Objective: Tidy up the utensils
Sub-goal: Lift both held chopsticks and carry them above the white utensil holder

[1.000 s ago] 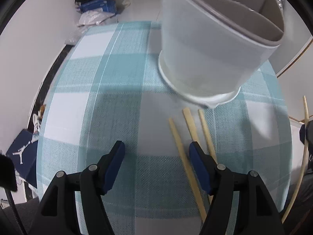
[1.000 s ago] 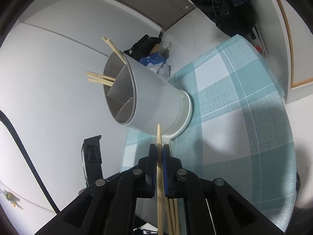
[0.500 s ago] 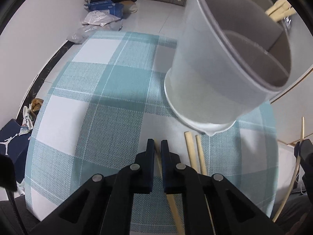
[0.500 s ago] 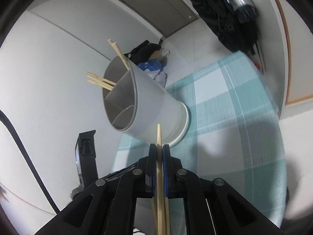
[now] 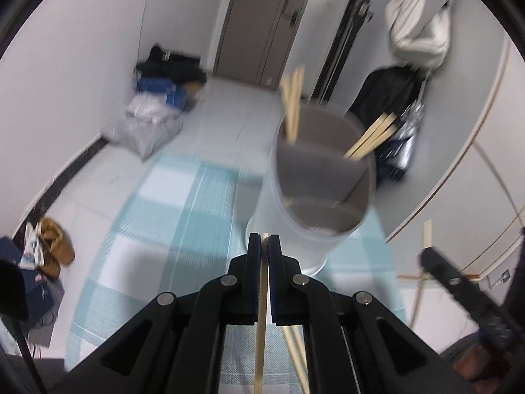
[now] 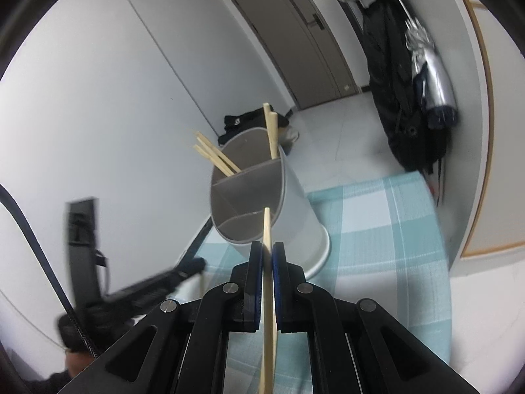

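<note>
A white divided utensil holder (image 5: pixel 288 223) (image 6: pixel 295 203) stands on the teal-and-white checked tablecloth (image 5: pixel 164 223). Two bunches of wooden chopsticks (image 5: pixel 292 105) (image 6: pixel 213 154) lean out of its far compartments. My left gripper (image 5: pixel 264 246) is shut on one chopstick (image 5: pixel 260 344), held just short of the holder's near side. My right gripper (image 6: pixel 267 252) is shut on another chopstick (image 6: pixel 267 226), whose tip points at the holder's near compartment. Two loose chopsticks (image 5: pixel 295 344) lie on the cloth under the left gripper. Both views are blurred.
Bags and dark clothes (image 5: pixel 157 98) lie on the floor beyond the table, and shoes (image 5: pixel 49 243) sit at the left. Coats and an umbrella (image 6: pixel 423 75) hang at the right wall. The other gripper (image 6: pixel 147 289) shows at the left of the right wrist view.
The left gripper's jaws went from wide open to shut on a chopstick, then rose off the cloth and tipped up towards the holder's rim. The right gripper rose and rolled with its chopstick.
</note>
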{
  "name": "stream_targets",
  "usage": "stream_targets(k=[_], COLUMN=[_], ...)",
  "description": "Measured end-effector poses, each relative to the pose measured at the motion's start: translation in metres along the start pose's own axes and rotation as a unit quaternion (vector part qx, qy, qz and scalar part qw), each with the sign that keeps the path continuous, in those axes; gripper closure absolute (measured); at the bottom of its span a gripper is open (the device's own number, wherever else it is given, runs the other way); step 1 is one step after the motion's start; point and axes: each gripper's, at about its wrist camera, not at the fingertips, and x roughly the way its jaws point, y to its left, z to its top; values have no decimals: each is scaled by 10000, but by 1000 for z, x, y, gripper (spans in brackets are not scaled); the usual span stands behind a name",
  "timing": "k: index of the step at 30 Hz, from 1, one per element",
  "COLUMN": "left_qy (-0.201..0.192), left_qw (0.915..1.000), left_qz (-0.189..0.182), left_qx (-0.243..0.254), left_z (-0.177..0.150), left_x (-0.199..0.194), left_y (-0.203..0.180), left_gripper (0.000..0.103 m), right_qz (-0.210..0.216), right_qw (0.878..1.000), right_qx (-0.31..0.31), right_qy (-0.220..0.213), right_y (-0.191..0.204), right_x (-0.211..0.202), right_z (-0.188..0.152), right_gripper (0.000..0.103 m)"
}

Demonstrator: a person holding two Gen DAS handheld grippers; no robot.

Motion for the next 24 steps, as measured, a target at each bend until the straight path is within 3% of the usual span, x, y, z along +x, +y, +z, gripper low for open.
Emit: stream_targets(k=[4, 15, 24], left_qy=[-410, -401, -522], left_qw=[9989, 9977, 9953], left_qz=[-122, -73, -183], left_qx=[205, 537, 791], left_z=[8, 12, 42], left_x=[-18, -40, -56], left_y=[-4, -16, -31], left_gripper=[102, 102, 102], right_qz=[-44, -159, -73], right_qw=[9997, 9976, 9953], right_qx=[-141, -309, -370], right_qy=[-180, -595, -888], right_y=[7, 21, 31], right_x=[-7, -24, -34], right_z=[2, 15, 44], right_gripper=[98, 98, 98])
